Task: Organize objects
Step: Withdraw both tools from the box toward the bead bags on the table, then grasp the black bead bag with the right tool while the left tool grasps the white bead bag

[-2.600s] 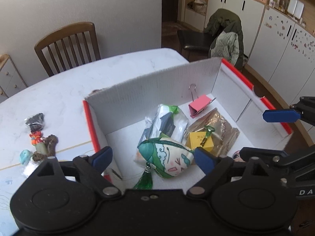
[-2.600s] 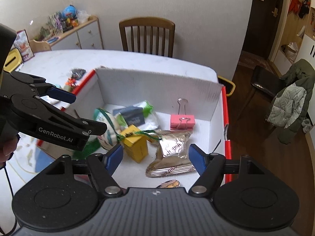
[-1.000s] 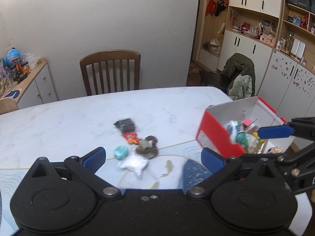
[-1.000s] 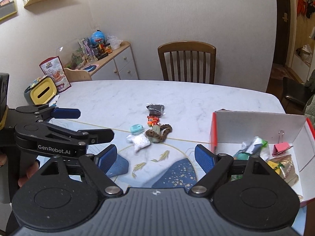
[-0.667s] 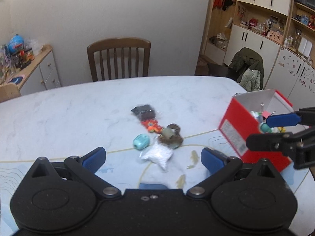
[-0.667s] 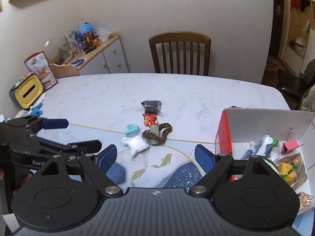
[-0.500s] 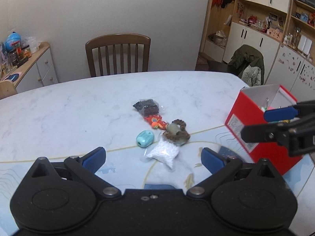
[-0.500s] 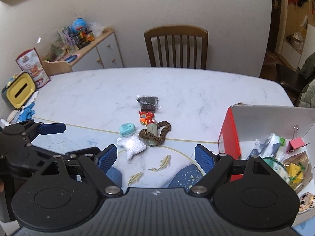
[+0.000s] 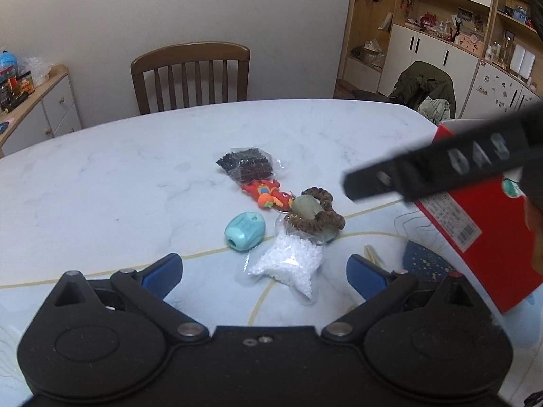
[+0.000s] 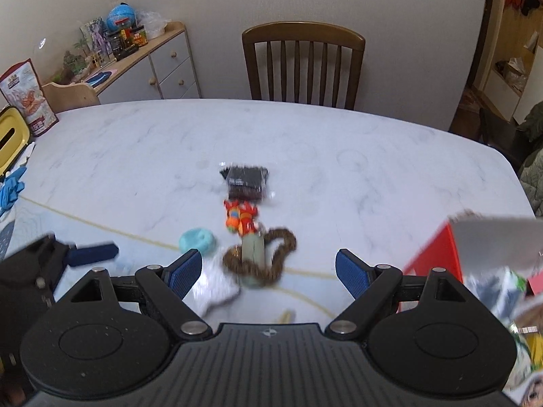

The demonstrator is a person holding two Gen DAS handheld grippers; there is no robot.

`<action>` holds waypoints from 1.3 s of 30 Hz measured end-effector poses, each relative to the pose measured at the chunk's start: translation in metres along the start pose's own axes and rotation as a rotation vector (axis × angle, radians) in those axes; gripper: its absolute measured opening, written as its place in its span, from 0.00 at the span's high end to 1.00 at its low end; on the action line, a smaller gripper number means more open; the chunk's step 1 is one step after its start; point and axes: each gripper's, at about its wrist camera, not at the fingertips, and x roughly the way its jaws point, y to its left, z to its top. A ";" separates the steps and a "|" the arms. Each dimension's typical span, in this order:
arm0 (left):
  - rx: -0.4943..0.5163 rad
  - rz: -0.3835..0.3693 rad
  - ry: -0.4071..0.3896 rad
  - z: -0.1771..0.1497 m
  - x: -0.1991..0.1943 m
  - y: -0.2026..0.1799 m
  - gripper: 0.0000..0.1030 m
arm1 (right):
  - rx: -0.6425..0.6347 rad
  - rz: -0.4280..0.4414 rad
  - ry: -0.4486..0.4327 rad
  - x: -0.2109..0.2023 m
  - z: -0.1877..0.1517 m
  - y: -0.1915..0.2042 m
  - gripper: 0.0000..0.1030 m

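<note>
Several loose items lie mid-table: a clear bag of dark beads [image 9: 246, 164] [image 10: 246, 178], an orange-red toy [image 9: 266, 193] [image 10: 241, 218], a brown bead bracelet [image 9: 315, 217] [image 10: 264, 254] around a pale green piece, a teal lump [image 9: 244, 230] [image 10: 198, 240] and a star-shaped bag of white beads [image 9: 288, 264] [image 10: 217, 291]. The red-and-white box [image 9: 475, 224] [image 10: 437, 254] stands to the right with items inside. My left gripper [image 9: 263, 271] is open just short of the white bag. My right gripper [image 10: 268, 271] is open above the bracelet, holding nothing.
A wooden chair [image 9: 190, 71] [image 10: 303, 64] stands at the table's far edge. A cluttered sideboard [image 10: 142, 57] is at the back left. A yellow container [image 10: 10, 135] and a blue glove [image 10: 12, 183] lie at the table's left edge. Cabinets and a jacket-draped chair [image 9: 427, 88] are at the right.
Both grippers have swung left from the box toward the loose items and closed in on them. The right gripper's body now crosses the left wrist view, blurred. Both stay open.
</note>
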 end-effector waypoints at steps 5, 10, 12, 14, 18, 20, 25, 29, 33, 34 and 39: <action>0.004 0.004 -0.002 -0.001 0.015 0.000 0.00 | -0.021 0.010 0.003 0.028 0.023 0.006 0.16; 0.012 -0.006 0.007 -0.005 0.028 -0.002 0.00 | -0.030 0.026 0.023 0.060 0.040 0.011 0.16; 0.016 -0.015 0.013 -0.007 0.033 -0.004 0.00 | -0.024 0.028 0.038 0.076 0.046 0.012 0.16; 0.024 -0.022 0.017 -0.008 0.037 -0.008 0.00 | -0.011 0.031 0.053 0.092 0.053 0.012 0.16; 0.019 -0.009 0.019 -0.011 0.042 -0.009 0.01 | -0.013 0.034 0.065 0.115 0.064 0.017 0.16; 0.001 -0.004 0.028 -0.013 0.044 -0.007 0.01 | -0.011 0.039 0.074 0.124 0.069 0.019 0.16; 0.006 -0.002 0.005 -0.016 0.042 -0.005 0.07 | -0.033 0.043 0.089 0.139 0.076 0.023 0.16; 0.018 0.006 -0.009 -0.018 0.039 -0.008 0.18 | -0.004 0.049 0.108 0.149 0.077 0.019 0.16; 0.043 0.023 -0.013 -0.019 0.037 -0.011 0.26 | -0.005 0.052 0.114 0.152 0.076 0.019 0.21; 0.048 0.027 -0.014 -0.019 0.037 -0.012 0.27 | -0.006 0.052 0.118 0.153 0.075 0.020 0.22; 0.070 0.016 -0.019 -0.018 0.033 -0.016 0.40 | -0.009 0.055 0.126 0.153 0.072 0.021 0.41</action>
